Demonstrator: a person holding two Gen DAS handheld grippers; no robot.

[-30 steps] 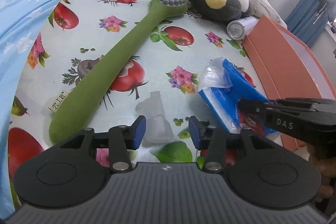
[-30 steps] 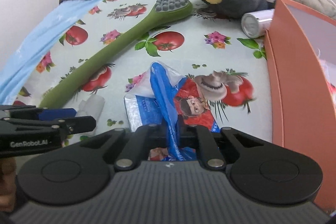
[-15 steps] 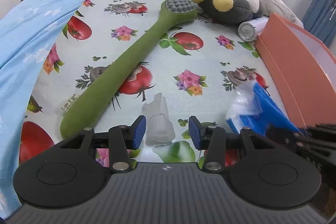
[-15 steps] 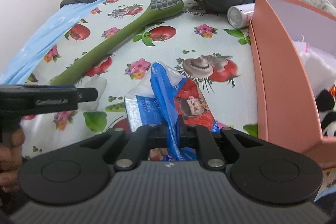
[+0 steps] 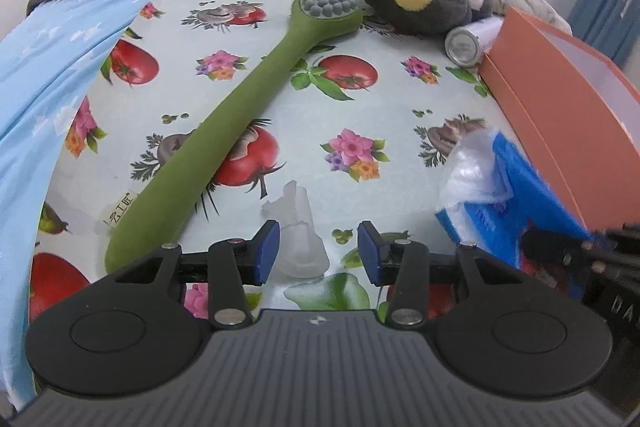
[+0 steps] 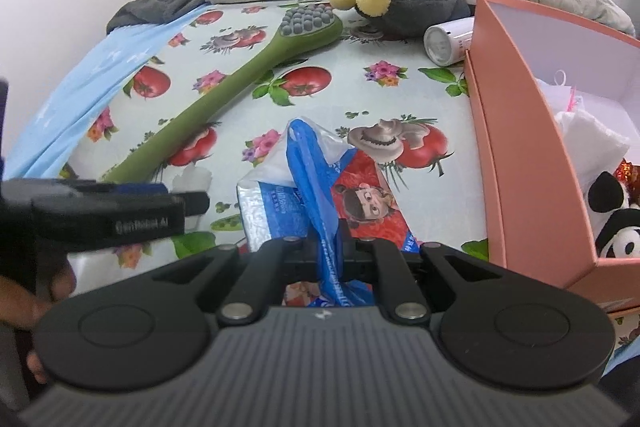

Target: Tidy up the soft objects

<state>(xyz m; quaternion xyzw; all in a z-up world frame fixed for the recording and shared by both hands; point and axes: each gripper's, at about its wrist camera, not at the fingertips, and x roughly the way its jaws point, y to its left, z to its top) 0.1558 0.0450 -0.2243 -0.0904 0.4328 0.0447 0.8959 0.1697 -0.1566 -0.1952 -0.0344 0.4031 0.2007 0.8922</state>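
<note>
My right gripper (image 6: 330,251) is shut on the blue plastic wrap of a tissue pack (image 6: 360,203) with a cartoon print, holding it just left of the orange box (image 6: 520,147). The left wrist view shows the pack (image 5: 492,195) at the right edge, hanging from the right gripper (image 5: 560,247). My left gripper (image 5: 317,253) is open low over the bed. A small translucent white piece (image 5: 298,231) lies on the sheet between its blue pads (image 5: 266,253), untouched. A long green plush brush (image 5: 224,131) lies diagonally on the bed.
A grey plush with yellow ears (image 5: 416,3) and a white can (image 5: 464,43) lie at the far end. The orange box holds a panda plush (image 6: 616,227) and white soft things (image 6: 588,143). A blue sheet (image 5: 40,87) covers the left side. Pillows and dark clothes lie behind.
My right gripper has carried the tissue pack to the right, up beside the orange box, whose inside now shows. The left gripper stays open over the translucent piece, its view tilted up slightly.
</note>
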